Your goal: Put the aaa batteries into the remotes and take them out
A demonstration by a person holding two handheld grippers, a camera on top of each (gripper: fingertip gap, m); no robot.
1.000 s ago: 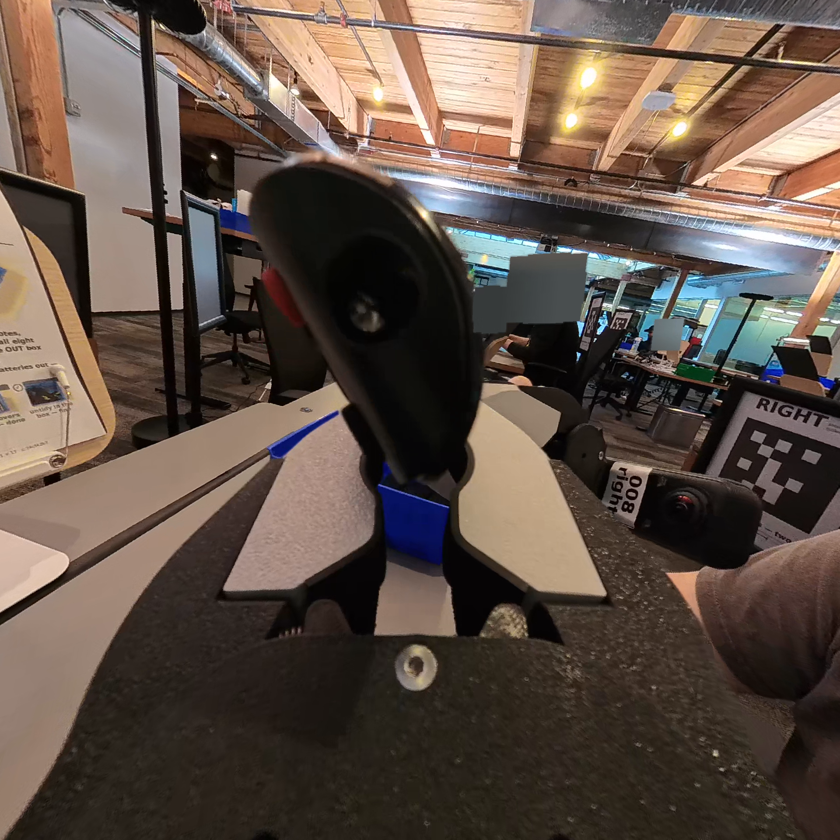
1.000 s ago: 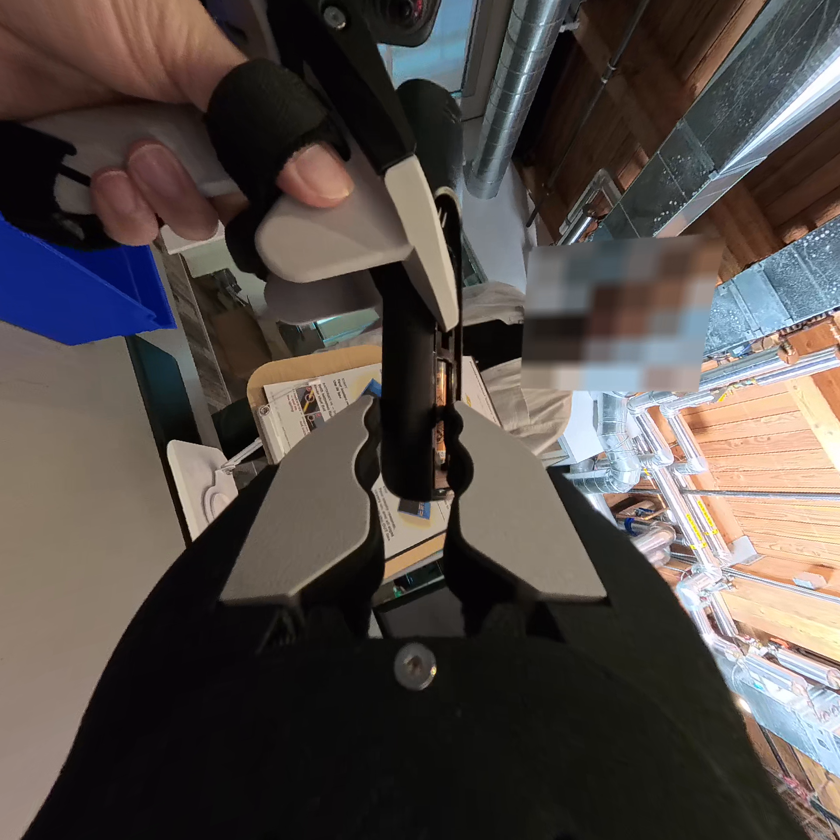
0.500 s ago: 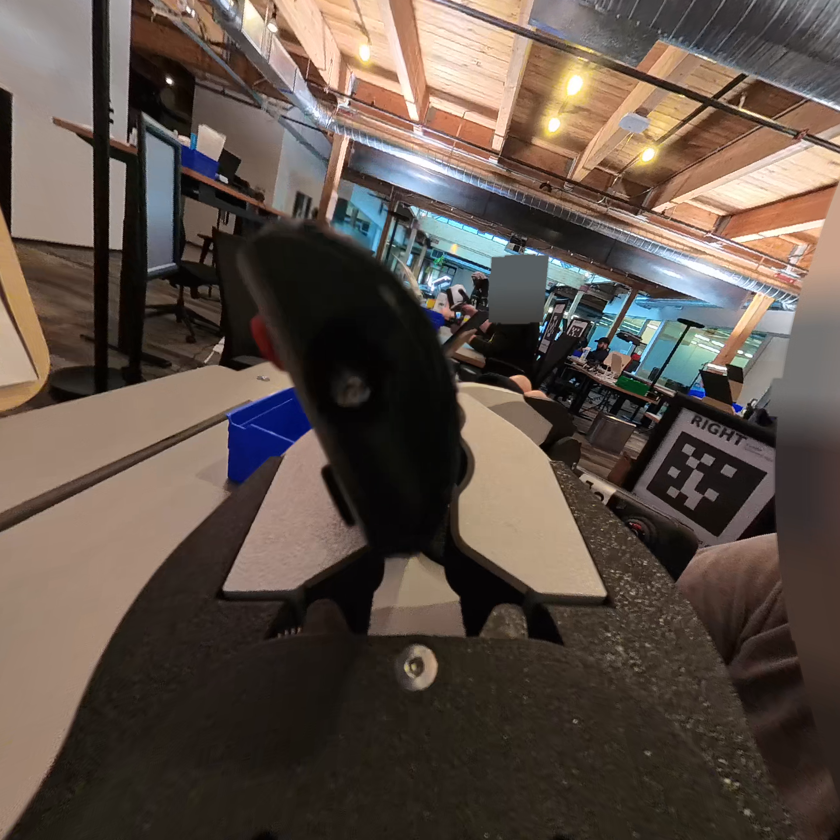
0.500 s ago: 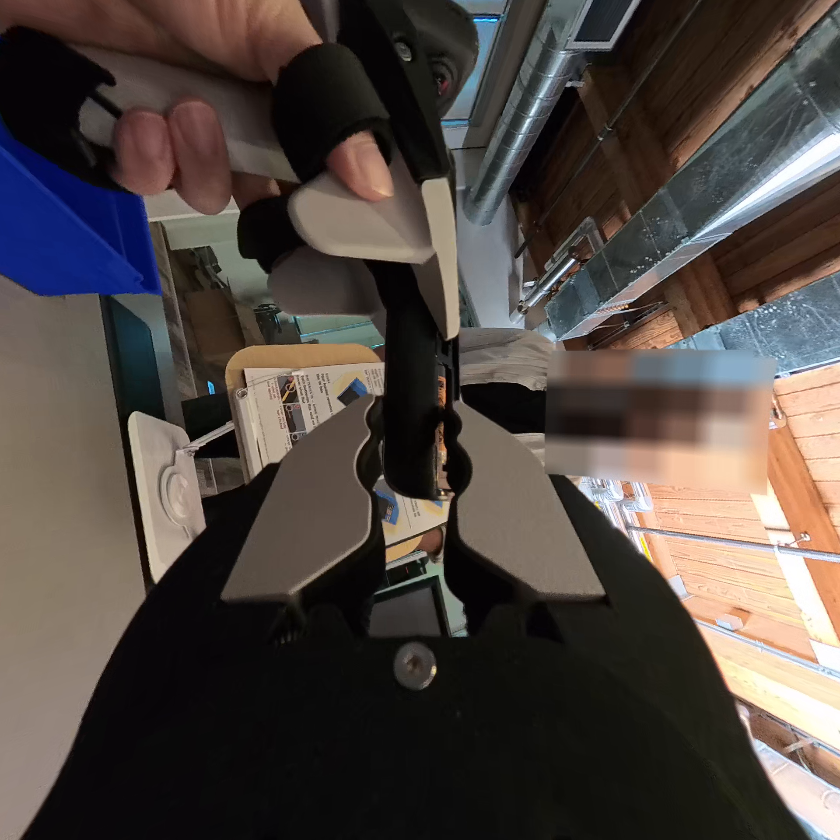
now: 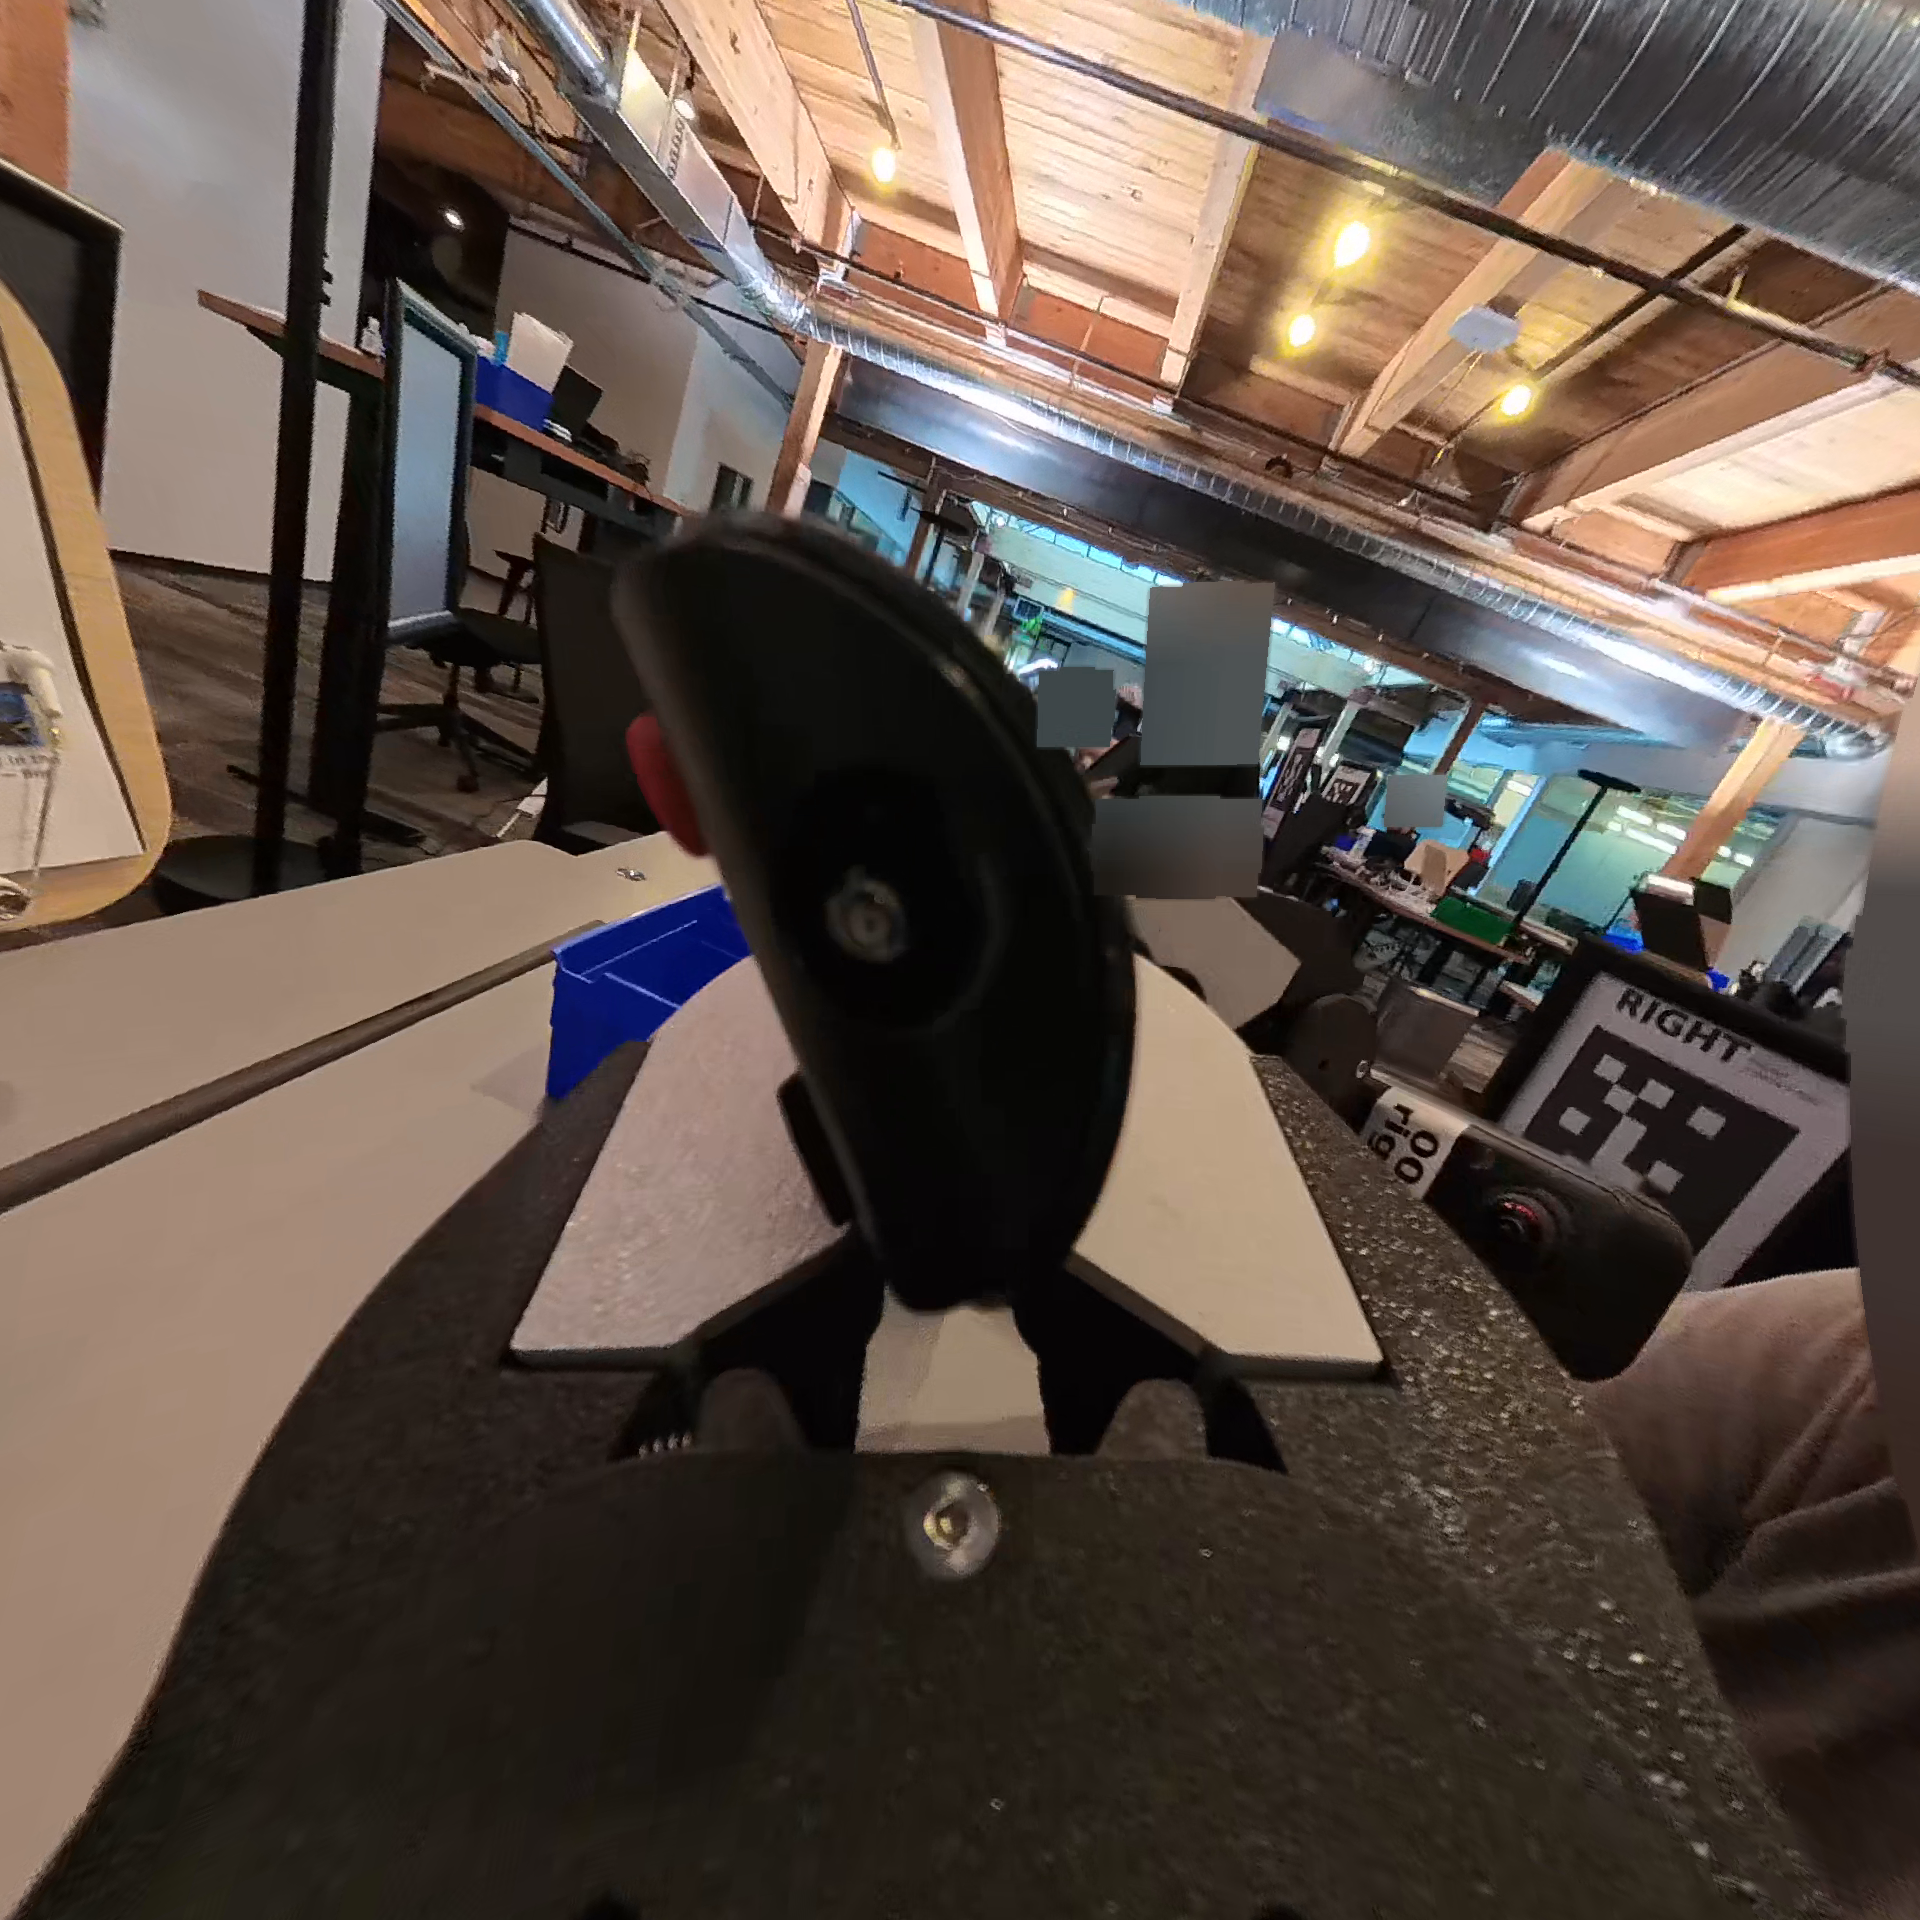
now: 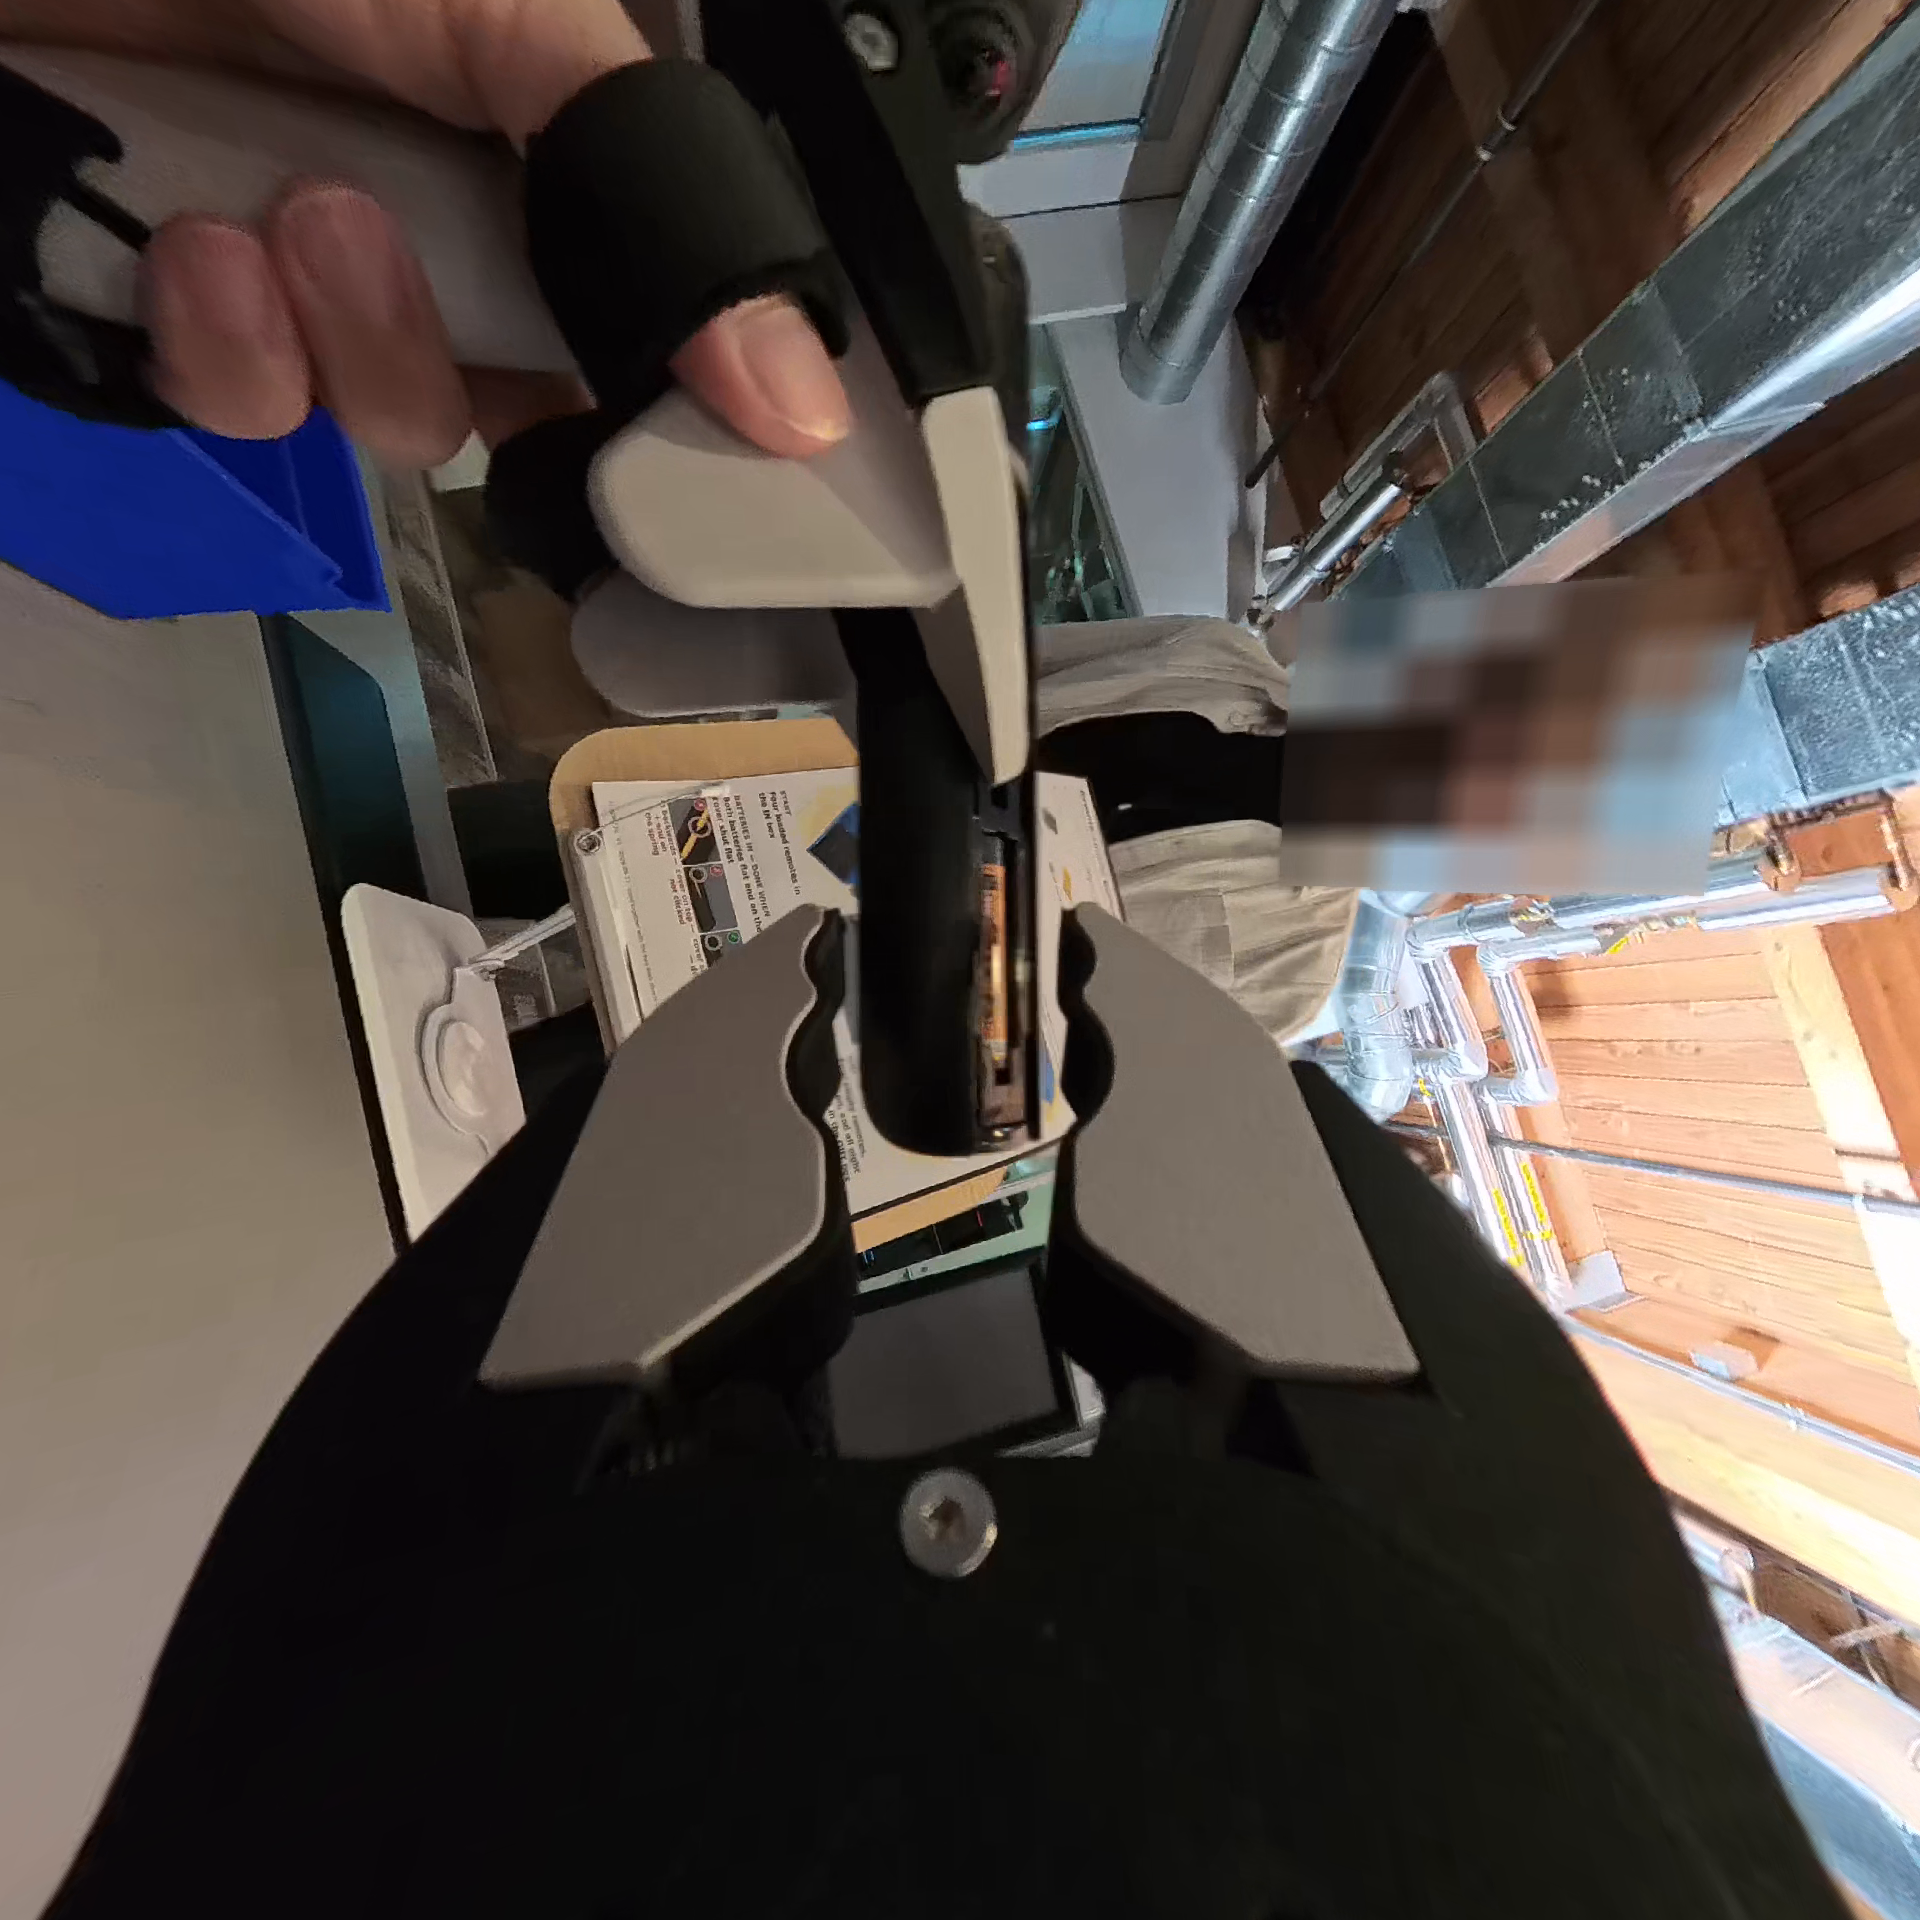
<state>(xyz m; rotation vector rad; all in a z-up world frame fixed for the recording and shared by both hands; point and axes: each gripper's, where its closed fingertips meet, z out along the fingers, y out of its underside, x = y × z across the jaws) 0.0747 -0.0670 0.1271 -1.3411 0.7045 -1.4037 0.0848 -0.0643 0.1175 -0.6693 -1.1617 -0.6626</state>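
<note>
Left gripper (image 5: 951,1122) clamps the remote (image 5: 894,914); right gripper (image 6: 948,1023) seemingly loosened.

Black remote (image 6: 914,935) upright above the blue bin (image 5: 634,987), compartment open, one battery (image 6: 992,956) seated inside.
</note>
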